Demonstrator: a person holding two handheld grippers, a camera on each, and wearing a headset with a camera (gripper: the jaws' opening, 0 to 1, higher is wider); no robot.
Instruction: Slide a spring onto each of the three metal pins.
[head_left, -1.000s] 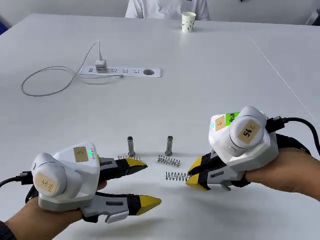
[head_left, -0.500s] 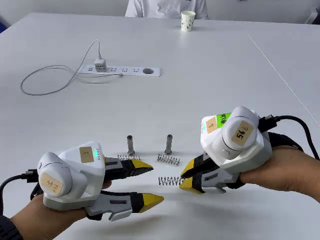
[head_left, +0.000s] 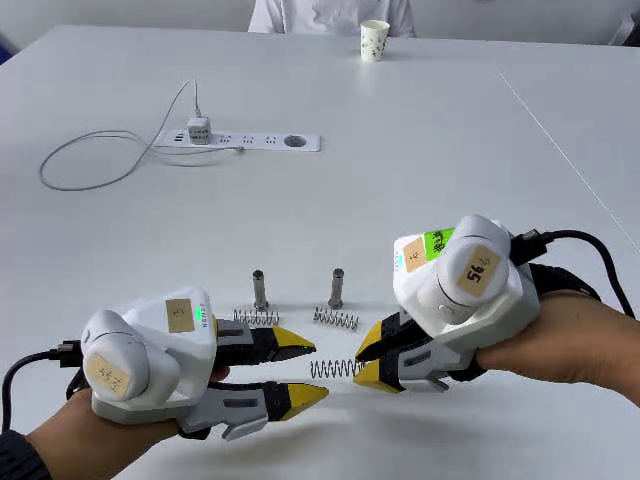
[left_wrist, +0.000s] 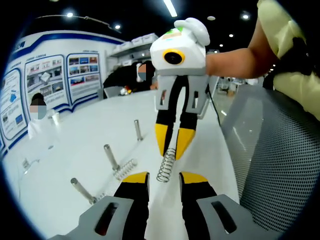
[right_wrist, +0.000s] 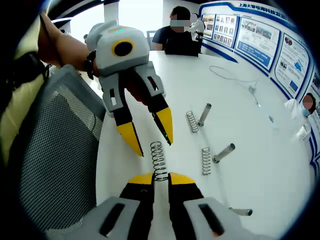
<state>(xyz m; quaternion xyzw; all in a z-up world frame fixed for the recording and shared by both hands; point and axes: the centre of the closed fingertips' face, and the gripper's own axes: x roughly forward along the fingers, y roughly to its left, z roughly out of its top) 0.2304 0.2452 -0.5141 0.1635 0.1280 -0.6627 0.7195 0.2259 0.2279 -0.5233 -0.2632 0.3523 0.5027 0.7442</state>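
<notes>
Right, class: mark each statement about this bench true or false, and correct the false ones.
1. The right gripper holds a spring by one end. True.
2. The left gripper is shut on a spring. False: its jaws stand open and hold nothing.
3. Every pin wears a spring. False: the pins are bare, and two loose springs lie beside them.
4. A cup stands at the far end of the table. True.
</notes>
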